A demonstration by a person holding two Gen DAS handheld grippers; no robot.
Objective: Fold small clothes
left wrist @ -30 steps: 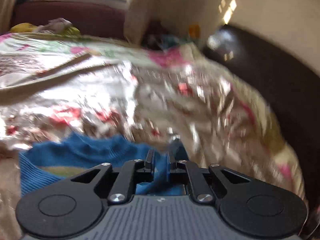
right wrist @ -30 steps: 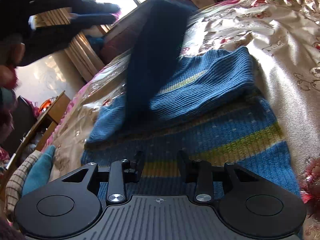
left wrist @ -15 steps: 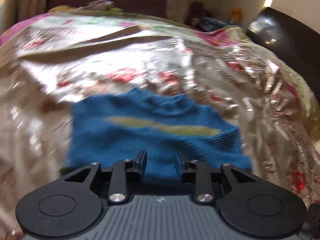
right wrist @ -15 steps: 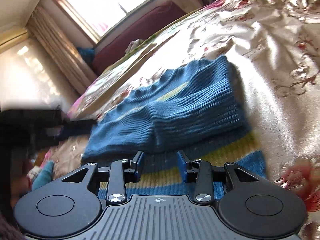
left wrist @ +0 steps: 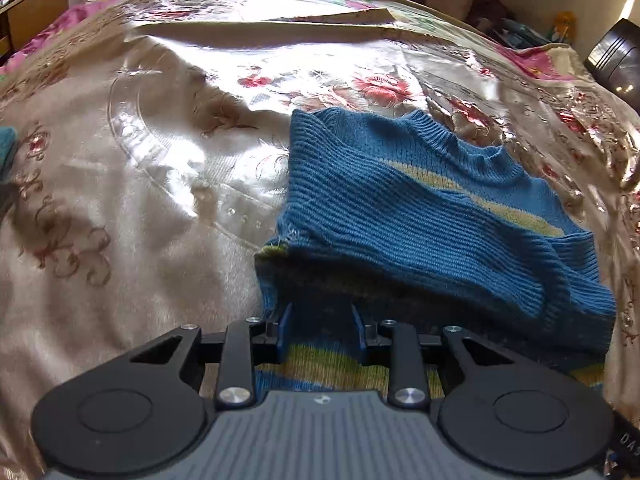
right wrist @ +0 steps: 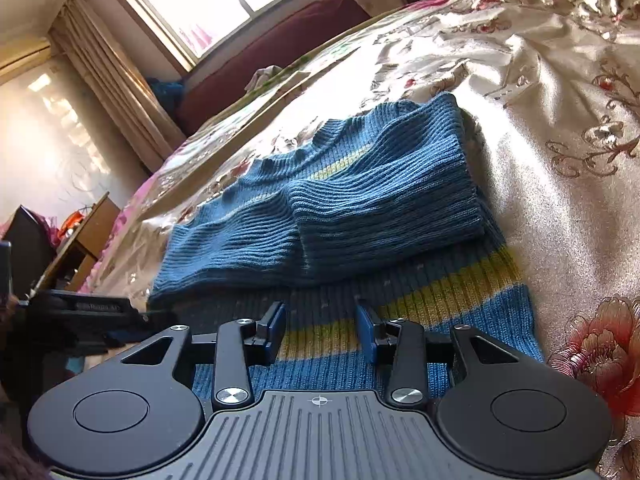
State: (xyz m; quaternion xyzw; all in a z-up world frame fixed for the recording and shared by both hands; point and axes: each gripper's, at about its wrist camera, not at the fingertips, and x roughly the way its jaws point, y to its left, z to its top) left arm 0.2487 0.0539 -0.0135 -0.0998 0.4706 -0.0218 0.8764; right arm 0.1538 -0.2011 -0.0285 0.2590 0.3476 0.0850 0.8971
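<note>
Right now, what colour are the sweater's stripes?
Yellow-green stripes on the blue knitted sweater, clearest from the right wrist.

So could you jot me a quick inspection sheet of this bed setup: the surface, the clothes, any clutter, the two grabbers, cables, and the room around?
Surface: shiny beige satin bedspread with red flowers, wrinkled.
Job's things: small blue ribbed knit sweater with yellow-green stripes, both sleeves folded across the body, hem nearest the cameras.
Clutter: teal cloth at the bed's left edge; crumpled cloth near the window.
Grippers: left gripper open, its jaws just opened, above the hem; right gripper open above the striped hem.
Cables: nothing seen.
Surroundings: bright window, beige curtains, wooden desk, dark red headboard.
</note>
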